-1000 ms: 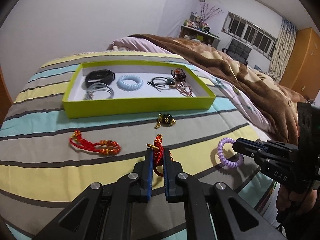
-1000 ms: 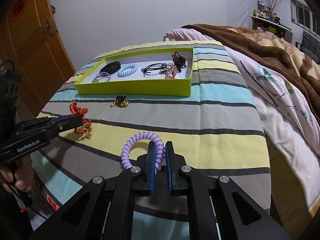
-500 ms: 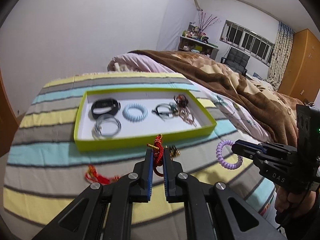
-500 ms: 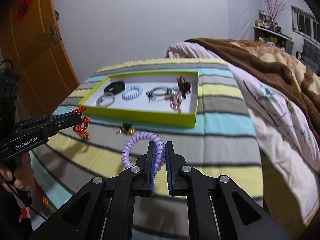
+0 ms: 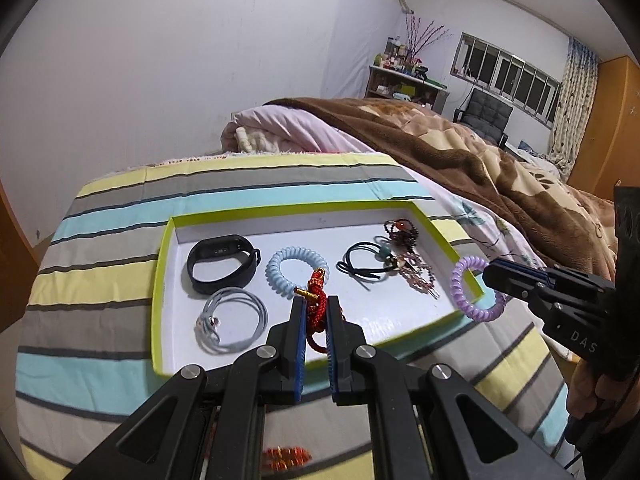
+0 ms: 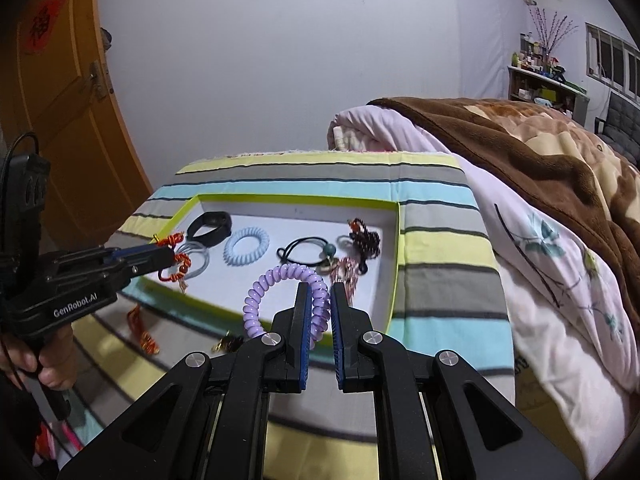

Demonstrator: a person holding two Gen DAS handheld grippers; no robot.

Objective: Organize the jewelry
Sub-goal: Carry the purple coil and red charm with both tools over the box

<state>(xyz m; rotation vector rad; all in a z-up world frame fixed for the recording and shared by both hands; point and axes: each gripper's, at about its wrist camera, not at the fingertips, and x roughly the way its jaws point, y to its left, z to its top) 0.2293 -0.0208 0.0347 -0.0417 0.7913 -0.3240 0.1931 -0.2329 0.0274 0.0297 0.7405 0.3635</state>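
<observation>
A lime-green tray point(image 5: 160, 280) with a white floor lies on the striped bedspread; it also shows in the right wrist view point(image 6: 394, 276). It holds a black band point(image 5: 220, 264), a grey cord loop point(image 5: 232, 316), a pale blue coil tie point(image 5: 296, 270), a black tie point(image 5: 360, 264) and beaded pieces point(image 5: 404, 232). My left gripper point(image 5: 316, 304) is shut on a red cord bracelet point(image 5: 316, 300) above the tray's near side. My right gripper point(image 6: 318, 300) is shut on a purple coil tie point(image 6: 280, 280) above the tray's right near corner.
A second red cord bracelet point(image 6: 142, 332) and a small gold-and-black piece point(image 6: 228, 344) lie on the bedspread in front of the tray. A brown blanket point(image 5: 460, 152) and pink quilt cover the bed to the right. An orange door point(image 6: 60, 120) stands at the left.
Both grippers have lifted off the bedspread with their pieces and moved forward over the tray. The loose items on the spread now lie below and behind the fingertips.
</observation>
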